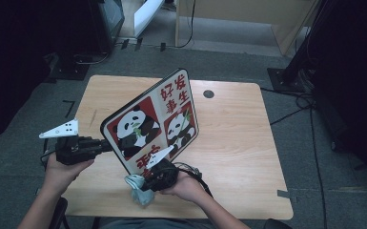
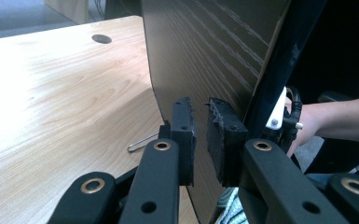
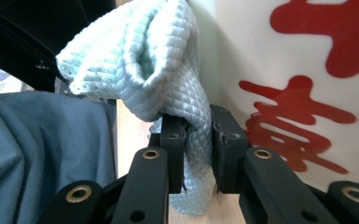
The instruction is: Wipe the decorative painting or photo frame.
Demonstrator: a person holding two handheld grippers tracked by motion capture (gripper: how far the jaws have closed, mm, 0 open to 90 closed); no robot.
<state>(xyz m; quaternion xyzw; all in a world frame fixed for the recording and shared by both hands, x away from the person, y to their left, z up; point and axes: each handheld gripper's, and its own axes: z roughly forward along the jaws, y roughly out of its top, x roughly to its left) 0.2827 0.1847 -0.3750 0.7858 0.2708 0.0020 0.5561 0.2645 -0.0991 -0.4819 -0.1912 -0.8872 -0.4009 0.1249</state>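
A board [image 1: 152, 121] printed with pandas and red characters stands tilted on edge over the wooden table [image 1: 238, 143]. My left gripper [image 1: 107, 144] is shut on its left edge. In the left gripper view the jaws [image 2: 201, 130] clamp the board's dark wood-grain back [image 2: 205, 51]. My right gripper [image 1: 145, 183] sits at the board's lower corner, shut on a light blue cloth [image 1: 137, 191]. In the right gripper view the quilted cloth [image 3: 154, 56] bunches up above the jaws [image 3: 198, 135], right beside the board's white and red face [image 3: 284, 70].
A round cable hole [image 1: 208, 94] lies at the table's far side. A thin metal wire clip [image 2: 142, 142] lies on the tabletop near the board's base. Dark stands and cables [image 1: 295, 95] crowd the floor on the right. The person's lap [image 3: 37, 149] is close below the cloth.
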